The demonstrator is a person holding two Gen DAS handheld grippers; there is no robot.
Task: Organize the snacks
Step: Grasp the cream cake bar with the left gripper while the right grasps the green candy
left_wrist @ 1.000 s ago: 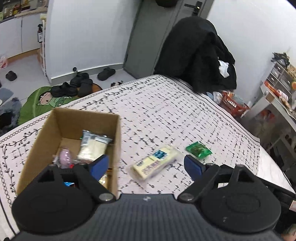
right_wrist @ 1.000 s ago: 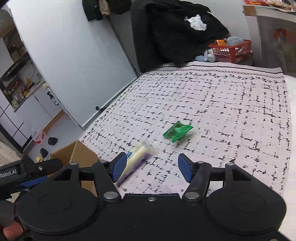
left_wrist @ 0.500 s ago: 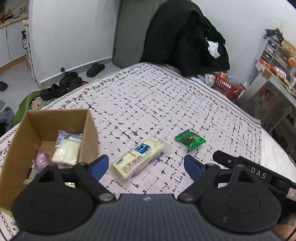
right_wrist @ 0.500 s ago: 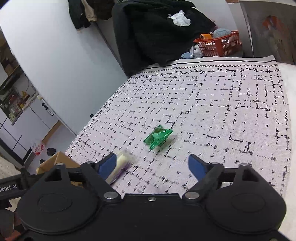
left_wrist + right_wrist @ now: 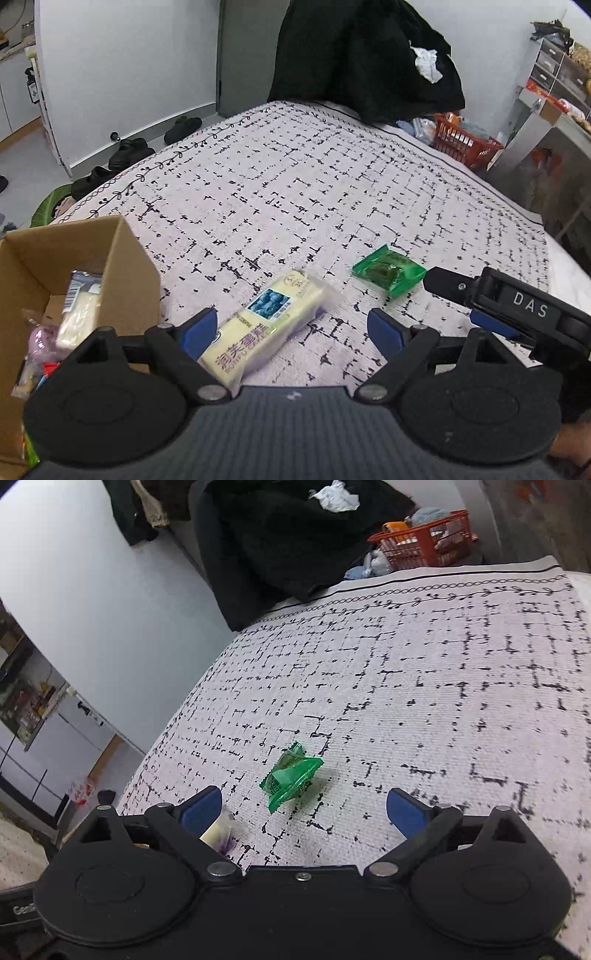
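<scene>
A pale yellow cake packet lies on the patterned tablecloth, between the open fingers of my left gripper. A green snack packet lies to its right. An open cardboard box at the left holds several snacks. In the right wrist view the green packet lies just ahead of my open, empty right gripper, and the yellow packet's end shows behind the left finger. The right gripper's tip reaches in beside the green packet.
A black coat hangs behind the table's far edge. An orange basket sits on the floor beyond the right side. Shoes lie on the floor at the left. Shelves stand at the far right.
My left gripper has shifted right from the box until the yellow packet sits between its fingers. My right gripper has moved toward the green packet, now centred ahead of it.
</scene>
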